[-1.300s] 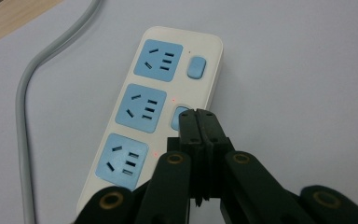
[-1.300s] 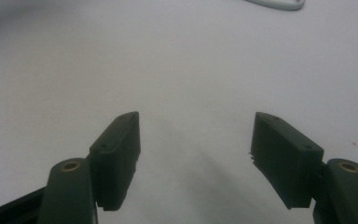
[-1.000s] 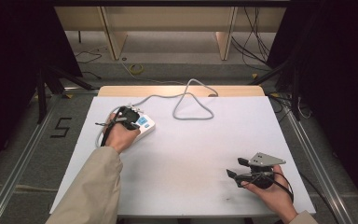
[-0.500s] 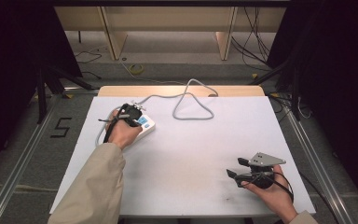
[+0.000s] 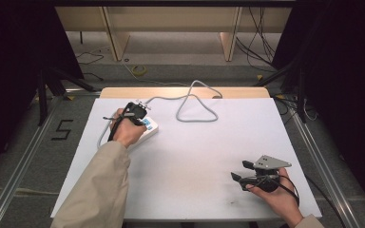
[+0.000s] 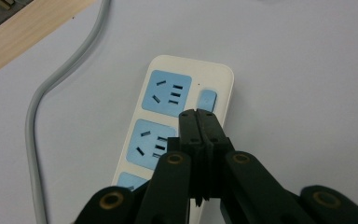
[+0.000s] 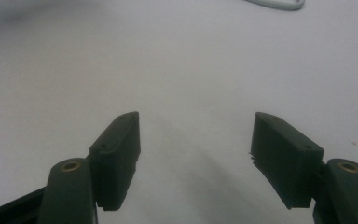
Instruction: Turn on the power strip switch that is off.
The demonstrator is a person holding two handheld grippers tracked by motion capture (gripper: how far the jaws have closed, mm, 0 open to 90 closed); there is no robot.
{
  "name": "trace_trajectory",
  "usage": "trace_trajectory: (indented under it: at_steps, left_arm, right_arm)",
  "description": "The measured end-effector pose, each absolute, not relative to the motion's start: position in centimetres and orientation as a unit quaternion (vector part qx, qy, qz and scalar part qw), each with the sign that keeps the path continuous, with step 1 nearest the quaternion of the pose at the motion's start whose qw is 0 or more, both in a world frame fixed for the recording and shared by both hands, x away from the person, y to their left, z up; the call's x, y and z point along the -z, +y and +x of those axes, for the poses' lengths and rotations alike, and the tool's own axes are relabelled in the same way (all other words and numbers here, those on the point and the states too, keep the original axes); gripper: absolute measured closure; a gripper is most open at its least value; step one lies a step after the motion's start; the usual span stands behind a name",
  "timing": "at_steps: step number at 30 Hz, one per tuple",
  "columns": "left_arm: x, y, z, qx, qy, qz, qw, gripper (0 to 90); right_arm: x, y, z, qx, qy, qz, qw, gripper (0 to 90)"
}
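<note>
My left claw (image 6: pixel 199 114), jaws pressed together on nothing, tips over the smooth cream power strip (image 6: pixel 186 74) just below its small blue switch (image 6: pixel 207 99), with rounded corners and pale blue sockets up close. The strip lies at the matte white worktop's (image 5: pixel 209 142) left, grey cable (image 5: pixel 195 102) looping beyond. My right claw (image 7: pixel 196 140) gapes, empty.

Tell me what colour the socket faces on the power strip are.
Light blue, set in the white power strip; the left gripper view shows them best.
</note>
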State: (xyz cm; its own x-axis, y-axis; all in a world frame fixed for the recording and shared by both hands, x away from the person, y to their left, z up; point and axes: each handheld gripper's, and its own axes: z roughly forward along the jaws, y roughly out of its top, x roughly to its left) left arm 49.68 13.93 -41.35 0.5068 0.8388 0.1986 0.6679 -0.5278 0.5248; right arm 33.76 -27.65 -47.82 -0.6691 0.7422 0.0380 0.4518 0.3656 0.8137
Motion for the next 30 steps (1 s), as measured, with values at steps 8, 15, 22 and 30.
trace_trajectory:
  at_steps: [8,15,22,30]
  left_arm:
    - [41.3,13.5,50.1,-0.216,0.446,0.847,0.193,89.9]
    - [41.2,13.4,50.6,-0.214,0.442,0.852,0.184,89.9]
    - [41.0,13.0,50.9,-0.216,0.439,0.853,0.18,89.9]
    - [41.1,12.8,51.1,-0.214,0.441,0.853,0.179,89.9]
  right_arm:
    - [47.8,-27.7,33.8,-0.426,0.808,0.37,0.17,33.7]
    - [47.8,-27.7,33.8,-0.425,0.808,0.37,0.17,33.7]
    - [47.8,-27.7,33.8,-0.425,0.809,0.369,0.171,33.8]
    - [47.8,-27.6,33.8,-0.425,0.809,0.368,0.17,33.7]
